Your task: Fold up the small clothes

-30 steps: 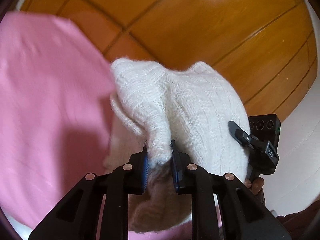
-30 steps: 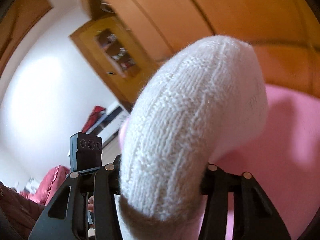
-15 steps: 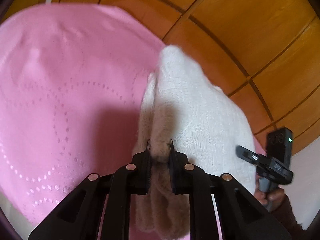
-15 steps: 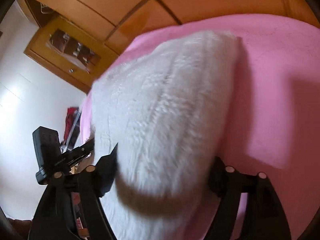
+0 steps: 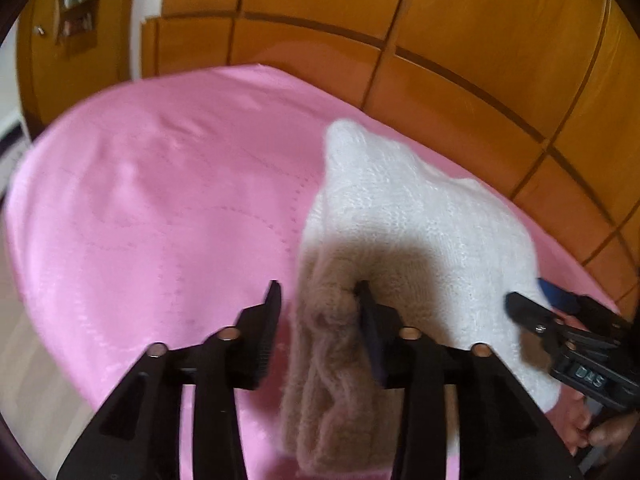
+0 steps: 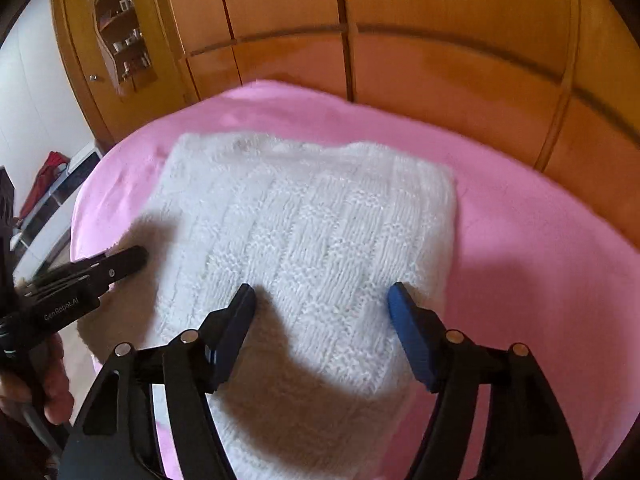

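A white knitted garment (image 5: 420,208) lies folded on the pink bed cover (image 5: 160,200). My left gripper (image 5: 318,292) hangs over its left edge with jaws opening. The bunched knit edge sits between them against the right finger (image 5: 366,308), clear of the left one. In the right wrist view the knit (image 6: 312,216) lies flat as a rectangle. My right gripper (image 6: 322,294) hovers at its near edge, jaws wide and closing slightly, with the knit beneath and no pad pressing it. Each gripper shows in the other's view: right gripper (image 5: 560,328), left gripper (image 6: 100,268).
Wooden wardrobe panels (image 6: 400,20) rise right behind the bed. A glazed cabinet door (image 6: 120,40) stands at the far left. A red cloth (image 6: 48,168) lies on white furniture beside the bed. A hand (image 6: 52,380) grips the left tool's handle. Bare pink cover (image 6: 540,260) stretches to the right.
Both grippers came down and tilted toward the bed, laying the knit flat on the pink cover. The left jaws, earlier pinching the fold, have spread. The right jaws no longer hold the bunched knit.
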Demonstrator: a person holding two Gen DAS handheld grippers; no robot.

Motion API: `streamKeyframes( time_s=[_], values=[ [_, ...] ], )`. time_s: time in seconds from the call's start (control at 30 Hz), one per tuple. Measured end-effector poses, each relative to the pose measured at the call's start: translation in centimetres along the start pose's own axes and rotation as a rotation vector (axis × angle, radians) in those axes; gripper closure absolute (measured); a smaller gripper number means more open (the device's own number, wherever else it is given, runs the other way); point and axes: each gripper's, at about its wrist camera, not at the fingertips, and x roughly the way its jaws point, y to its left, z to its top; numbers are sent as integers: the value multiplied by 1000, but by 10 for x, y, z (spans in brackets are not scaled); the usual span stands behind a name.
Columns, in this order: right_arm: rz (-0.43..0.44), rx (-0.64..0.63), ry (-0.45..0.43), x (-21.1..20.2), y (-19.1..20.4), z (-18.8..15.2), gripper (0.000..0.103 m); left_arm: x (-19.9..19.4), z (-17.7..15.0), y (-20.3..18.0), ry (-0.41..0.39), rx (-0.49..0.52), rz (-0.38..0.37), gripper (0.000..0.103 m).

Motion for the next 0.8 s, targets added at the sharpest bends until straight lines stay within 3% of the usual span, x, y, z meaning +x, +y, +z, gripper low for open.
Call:
streamKeyframes(
  time_s=[0.07, 0.1, 0.13, 0.23, 0.3, 0.47, 0.63, 0.8],
  values=[
    [14, 50, -32, -20, 0, -7, 29, -15, -2, -2, -23, 8, 23, 61],
    [4, 68, -54, -29, 0, -10, 27, -20, 0, 1, -29, 6, 31, 54],
    [-15, 84, -74, -33, 2, -13, 21, -27, 0, 2, -42, 2, 39, 51],
    [-80, 124, -108, -54, 16, -29, 17, -41, -5, 3, -85, -5, 77, 49],
    [-134, 142, -118, -43, 25, -13, 13, -50, -7, -3, -101, -5, 98, 35],
    [-253, 129, -154, -53, 35, -32, 4, -79, -24, -14, -128, 4, 130, 30],
    [-305, 148, -199, -59, 40, -44, 2, -88, -41, -20, -148, 31, 170, 21],
    [-325, 169, -208, -64, 41, -50, 2, -92, -53, -18, -137, 26, 192, 21]
  ],
)
